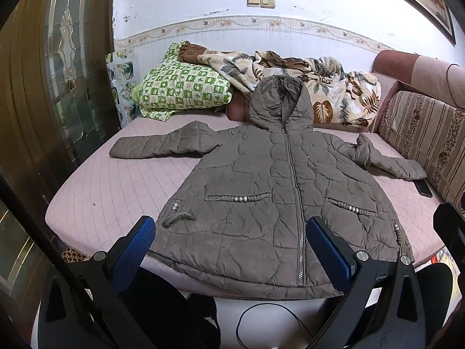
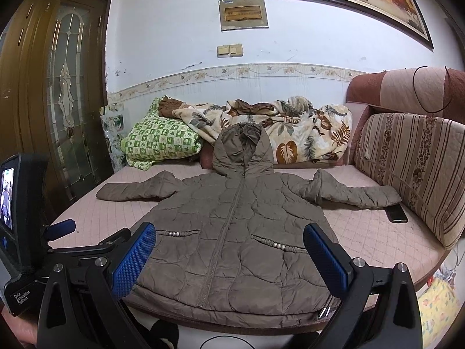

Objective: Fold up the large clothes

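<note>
A grey-brown quilted hooded coat lies flat, front up and zipped, on the pink quilted sofa bed. Both sleeves are spread outward. The hood rests against the leaf-print blanket behind the coat. A green checked pillow lies left of the hood. A dark phone lies just beside the coat's right-hand cuff. The left gripper and right gripper hover before the coat's hem, jaws spread, holding nothing.

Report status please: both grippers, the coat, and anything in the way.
Left gripper open, right gripper open, both empty. Coat flat on bed, zipped, sleeves spread. Phone beside right sleeve tip.
</note>
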A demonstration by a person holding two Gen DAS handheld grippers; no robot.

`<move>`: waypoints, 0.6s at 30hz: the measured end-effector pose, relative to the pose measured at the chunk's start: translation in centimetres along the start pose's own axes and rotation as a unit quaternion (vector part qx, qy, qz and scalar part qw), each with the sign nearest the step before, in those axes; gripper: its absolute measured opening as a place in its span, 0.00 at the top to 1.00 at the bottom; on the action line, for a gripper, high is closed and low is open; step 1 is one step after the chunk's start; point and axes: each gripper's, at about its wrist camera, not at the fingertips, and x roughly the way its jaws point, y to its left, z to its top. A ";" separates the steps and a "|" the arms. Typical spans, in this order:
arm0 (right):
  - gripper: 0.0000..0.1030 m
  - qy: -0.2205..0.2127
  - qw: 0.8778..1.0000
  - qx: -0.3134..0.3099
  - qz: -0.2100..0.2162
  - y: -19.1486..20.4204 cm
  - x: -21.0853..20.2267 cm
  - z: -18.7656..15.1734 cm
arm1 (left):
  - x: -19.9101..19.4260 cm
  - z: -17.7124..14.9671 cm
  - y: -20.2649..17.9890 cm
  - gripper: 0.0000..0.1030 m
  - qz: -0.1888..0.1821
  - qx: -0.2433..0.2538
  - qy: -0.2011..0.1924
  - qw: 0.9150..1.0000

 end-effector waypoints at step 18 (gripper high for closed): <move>0.00 0.006 1.000 -0.008 0.003 -1.1 0.6 -1.2 | 0.3 -0.3 -0.1 0.00 -0.003 0.000 0.001 1.000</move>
